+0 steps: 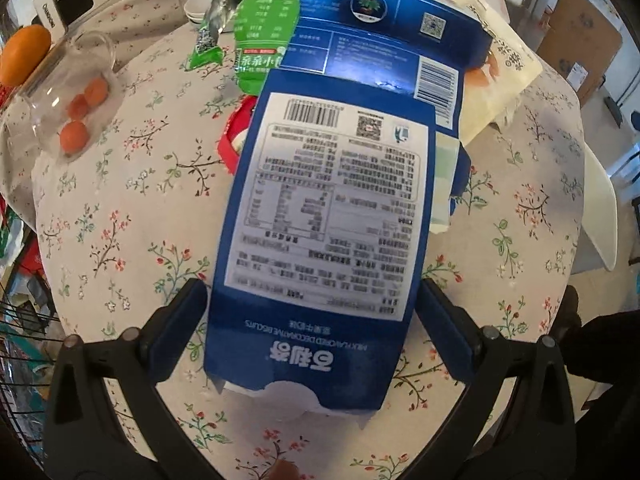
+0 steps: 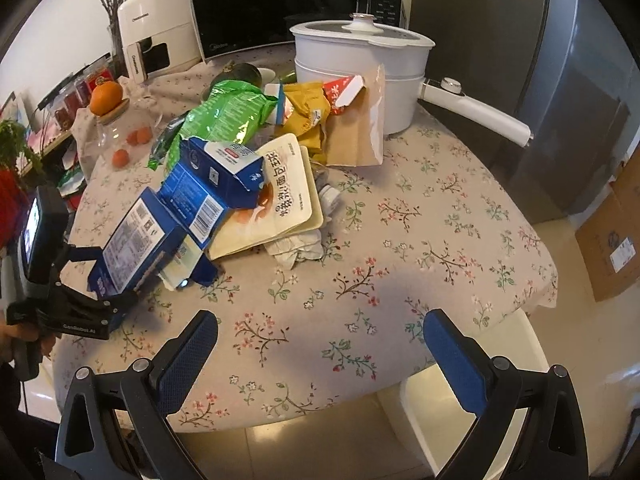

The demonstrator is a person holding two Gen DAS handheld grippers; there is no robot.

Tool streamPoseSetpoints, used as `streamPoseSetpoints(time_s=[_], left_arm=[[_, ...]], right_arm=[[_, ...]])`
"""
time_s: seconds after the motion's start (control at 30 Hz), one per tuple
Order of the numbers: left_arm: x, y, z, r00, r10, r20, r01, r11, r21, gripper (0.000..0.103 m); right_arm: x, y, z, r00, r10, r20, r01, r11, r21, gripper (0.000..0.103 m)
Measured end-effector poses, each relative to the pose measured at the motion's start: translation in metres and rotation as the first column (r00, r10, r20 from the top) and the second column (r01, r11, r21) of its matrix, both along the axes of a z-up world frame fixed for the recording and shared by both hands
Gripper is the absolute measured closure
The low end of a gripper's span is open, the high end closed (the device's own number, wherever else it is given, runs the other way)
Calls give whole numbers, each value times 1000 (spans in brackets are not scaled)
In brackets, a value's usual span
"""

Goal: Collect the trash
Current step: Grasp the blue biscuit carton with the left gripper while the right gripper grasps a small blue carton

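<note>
**Blue box caught in left tool**

While its far end is leaning on the trash pile (image 2: 280, 152), the blue box (image 1: 324, 216) is sitting clamped between the left tool's (image 1: 312, 320) fingers (image 1: 180, 324), lifted above the floral desk (image 2: 400, 240). Beyond it, a green bag (image 2: 224, 116) and cream pouch (image 2: 280, 204) are lying. Gaping and empty, the right tool (image 2: 320, 344) is hovering over the desk edge.

Floral tablecloth (image 2: 420, 240) over the table. White lidded electric pot (image 2: 360, 76) with long handle, at the far edge. Black microwave (image 2: 280, 4) behind it. Cream appliance (image 2: 154, 36) at left. Orange (image 2: 105, 97) resting on a glass jar (image 2: 120, 136). Cardboard box (image 2: 612, 240) on floor, right.
</note>
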State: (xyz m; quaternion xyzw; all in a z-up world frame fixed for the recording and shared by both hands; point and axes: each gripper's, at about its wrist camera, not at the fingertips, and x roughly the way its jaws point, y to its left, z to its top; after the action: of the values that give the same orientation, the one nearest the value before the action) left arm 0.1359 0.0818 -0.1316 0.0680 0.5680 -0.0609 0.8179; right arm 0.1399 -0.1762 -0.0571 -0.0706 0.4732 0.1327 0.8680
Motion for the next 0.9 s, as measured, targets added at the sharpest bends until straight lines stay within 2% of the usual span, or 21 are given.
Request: streamPoseSetpoints(time_s=[0.1,0.37,0.67,0.73,0.8,0.9], left_arm=[[-1,5,3,1000,17,6,-16,999,-48,6],[-16,20,24,991,122,56,-110,976,-186,7],[-32,38,64,966,194,173,-153,962,-226,8],[-40,42,72,955,214,206,-165,959,-231,8],[-44,47,80,943,242,228,-183,951,-251,8],[-49,51,86,933,264,243,-197,943,-269,8]], right_arm=[[0,2,-3,1000,-3,-10,3,1000,-2,0],[8,12,-8,1000,-17,-25,18,1000,24,0],[46,31,-12,998,6,-61,2,990,143,0],[59,33,-9,998,12,-66,1,980,199,3],[71,37,-5,996,46,-71,-25,961,277,10],[86,48,-8,993,100,-70,-71,940,335,18]])
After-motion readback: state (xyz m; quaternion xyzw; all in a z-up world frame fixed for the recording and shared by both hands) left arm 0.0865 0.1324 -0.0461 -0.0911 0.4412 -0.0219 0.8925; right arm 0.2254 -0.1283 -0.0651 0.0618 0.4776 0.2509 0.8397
